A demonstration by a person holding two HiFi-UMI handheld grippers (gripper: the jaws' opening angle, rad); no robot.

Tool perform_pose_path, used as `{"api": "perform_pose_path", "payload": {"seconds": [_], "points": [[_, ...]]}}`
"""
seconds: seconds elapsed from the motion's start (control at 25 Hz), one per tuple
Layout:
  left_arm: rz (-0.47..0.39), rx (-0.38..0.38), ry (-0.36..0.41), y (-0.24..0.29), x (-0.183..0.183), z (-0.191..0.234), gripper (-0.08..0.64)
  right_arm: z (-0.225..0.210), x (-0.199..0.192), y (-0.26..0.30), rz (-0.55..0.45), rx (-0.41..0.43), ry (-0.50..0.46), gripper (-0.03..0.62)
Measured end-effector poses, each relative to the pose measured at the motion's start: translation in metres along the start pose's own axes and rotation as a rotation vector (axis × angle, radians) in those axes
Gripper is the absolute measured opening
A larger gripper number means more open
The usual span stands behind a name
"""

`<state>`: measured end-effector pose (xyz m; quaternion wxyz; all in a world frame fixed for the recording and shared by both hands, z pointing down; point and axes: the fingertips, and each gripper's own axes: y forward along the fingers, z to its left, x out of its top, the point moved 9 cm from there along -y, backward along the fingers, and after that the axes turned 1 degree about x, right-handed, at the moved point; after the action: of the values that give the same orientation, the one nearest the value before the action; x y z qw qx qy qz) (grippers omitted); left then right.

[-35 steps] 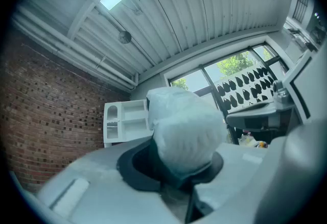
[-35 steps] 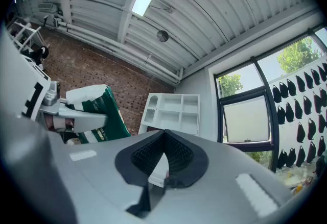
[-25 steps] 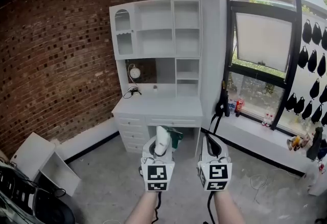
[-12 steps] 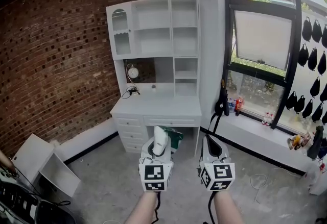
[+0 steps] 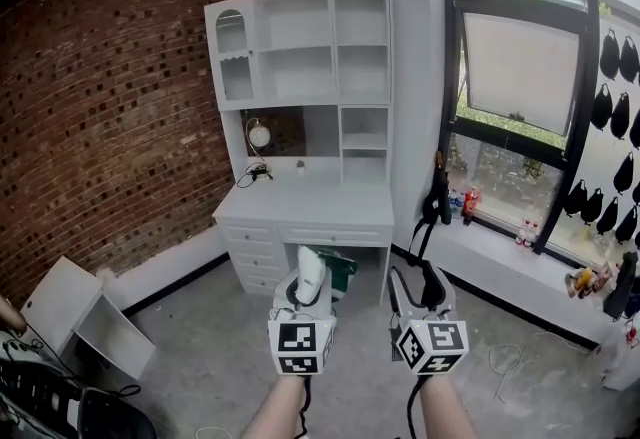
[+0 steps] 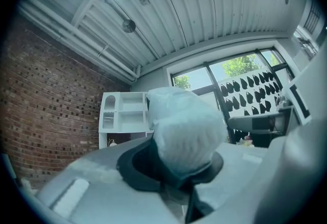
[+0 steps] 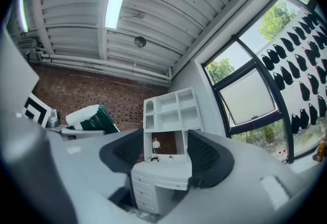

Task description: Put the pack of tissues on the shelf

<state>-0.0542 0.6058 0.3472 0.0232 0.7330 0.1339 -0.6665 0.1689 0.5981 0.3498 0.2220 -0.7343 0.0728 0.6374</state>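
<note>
The pack of tissues, white with a green end, stands upright between the jaws of my left gripper, which is shut on it. In the left gripper view the pack fills the middle and hides part of the shelf. My right gripper is beside it, open, with nothing between its fingers; its jaws have just been opening. The white shelf unit sits on a white desk against the far wall, ahead of both grippers. The right gripper view shows the shelf between its jaws and the pack at left.
A white cabinet lies open on the floor at the left, with black gear beside it. Red brick wall at left. A window sill with bottles runs along the right. Cables lie on the grey floor.
The right gripper's jaws, shut before, now stand apart, and its marker cube has rolled. Both grippers and the view have moved a little nearer the desk.
</note>
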Motion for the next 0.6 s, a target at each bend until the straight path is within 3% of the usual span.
{"api": "perform_pose_path", "payload": {"seconds": [0.16, 0.6], "points": [[0.013, 0.010, 0.012, 0.011, -0.009, -0.003, 0.103, -0.014, -0.006, 0.005, -0.001, 0.011, 0.008, 0.264], [0.047, 0.040, 0.011, 0.057, -0.034, 0.038, 0.103, -0.021, -0.041, 0.056, 0.045, 0.025, 0.008, 0.264]]}}
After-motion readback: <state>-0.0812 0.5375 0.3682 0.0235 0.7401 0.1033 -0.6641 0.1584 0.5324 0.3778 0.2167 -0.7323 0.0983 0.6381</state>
